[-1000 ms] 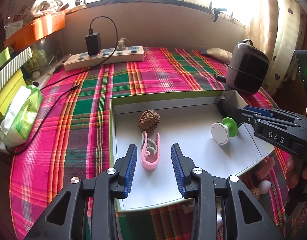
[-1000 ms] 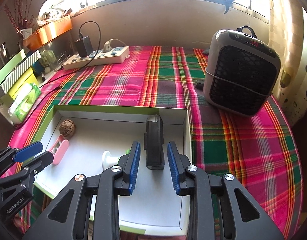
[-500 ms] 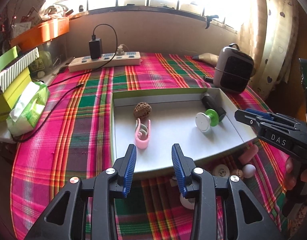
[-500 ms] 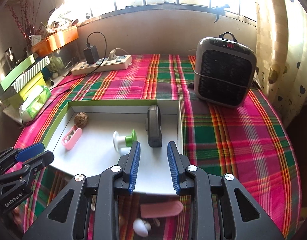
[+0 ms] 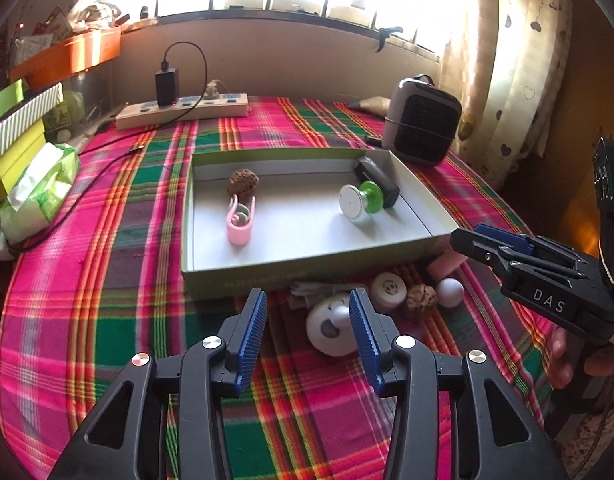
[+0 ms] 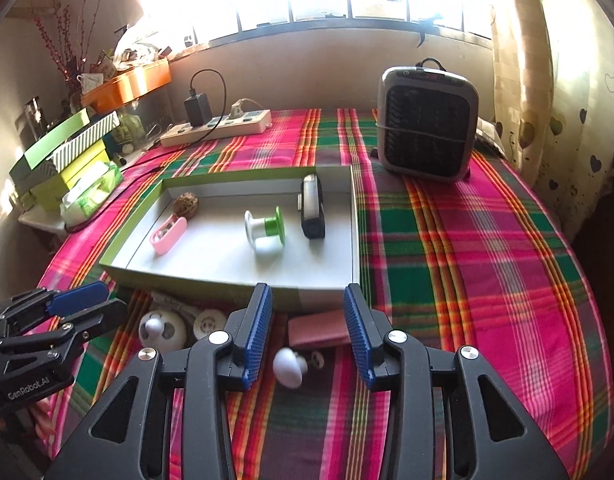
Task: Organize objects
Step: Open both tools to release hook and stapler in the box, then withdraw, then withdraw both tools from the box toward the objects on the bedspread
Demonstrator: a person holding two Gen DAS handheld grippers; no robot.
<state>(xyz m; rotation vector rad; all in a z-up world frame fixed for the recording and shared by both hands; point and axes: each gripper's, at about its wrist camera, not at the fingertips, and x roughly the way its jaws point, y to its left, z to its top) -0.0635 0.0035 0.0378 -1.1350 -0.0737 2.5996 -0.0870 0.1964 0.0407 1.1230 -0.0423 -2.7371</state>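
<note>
A shallow white box with green sides [image 5: 291, 276] [image 6: 211, 283] lies on the plaid table. In it are a walnut [image 5: 243, 181] [image 6: 185, 203], a pink clip [image 5: 239, 224] [image 6: 167, 235], a white and green spool [image 5: 361, 200] [image 6: 265, 227] and a black device [image 5: 381, 182] [image 6: 312, 210]. In front of the box lie a white round fan [image 5: 327, 330] [image 6: 163, 330], a white disc [image 5: 388, 288] [image 6: 209, 322], a second walnut [image 5: 421, 297], a white egg [image 5: 450, 292] [image 6: 287, 366] and a pink eraser [image 6: 319, 330]. My left gripper [image 5: 307, 332] [image 6: 87, 308] is open above the fan. My right gripper [image 6: 308, 330] [image 5: 471, 234] is open above the egg and eraser.
A grey heater [image 5: 421, 128] [image 6: 427, 124] stands at the back right. A power strip with a charger [image 5: 183, 110] [image 6: 217, 124] lies at the back. A tissue pack [image 5: 39, 192] [image 6: 93, 190] and stacked boxes [image 6: 63, 148] sit at the left edge.
Both grippers have pulled back and up from inside the box to the near side of it. The loose objects in front of the box have come into view.
</note>
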